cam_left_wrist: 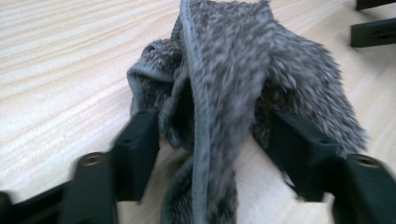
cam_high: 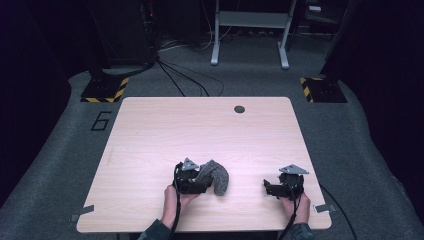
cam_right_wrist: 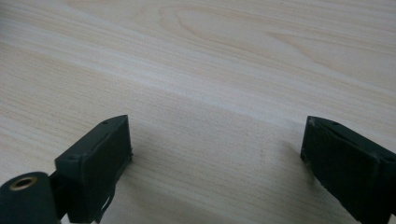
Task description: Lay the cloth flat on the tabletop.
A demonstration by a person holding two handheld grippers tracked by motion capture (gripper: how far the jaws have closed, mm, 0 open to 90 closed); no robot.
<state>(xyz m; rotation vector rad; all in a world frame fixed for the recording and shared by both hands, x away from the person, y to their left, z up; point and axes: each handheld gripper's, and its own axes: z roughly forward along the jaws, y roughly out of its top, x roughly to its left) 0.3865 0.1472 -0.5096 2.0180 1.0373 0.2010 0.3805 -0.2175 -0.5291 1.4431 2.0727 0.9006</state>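
Forearms: two sleeved forearms enter from the near edge of the table (cam_high: 150, 125), each hand wrapped around the rear of a gripper.
Left hand (cam_high: 175, 197): palm down, wrist straight, pointing its gripper rightward at the cloth.
Left gripper (cam_left_wrist: 210, 144): low over the table, its body just left of the cloth; jaws parted, one on each side of a raised fold, pads at the pile without clamping it.
Cloth (cam_high: 216, 176): grey fleecy cloth, bunched in a heap on the table near its front edge, slightly left of centre; one hemmed fold stands up between the left jaws (cam_left_wrist: 224, 93).
Right hand (cam_high: 296, 205): resting near the front edge, well to the right of the cloth.
Right gripper (cam_right_wrist: 215, 154): jaws spread wide over bare wood, holding nothing, well apart from the cloth.
Cables: one trails back from each gripper past the wrists.
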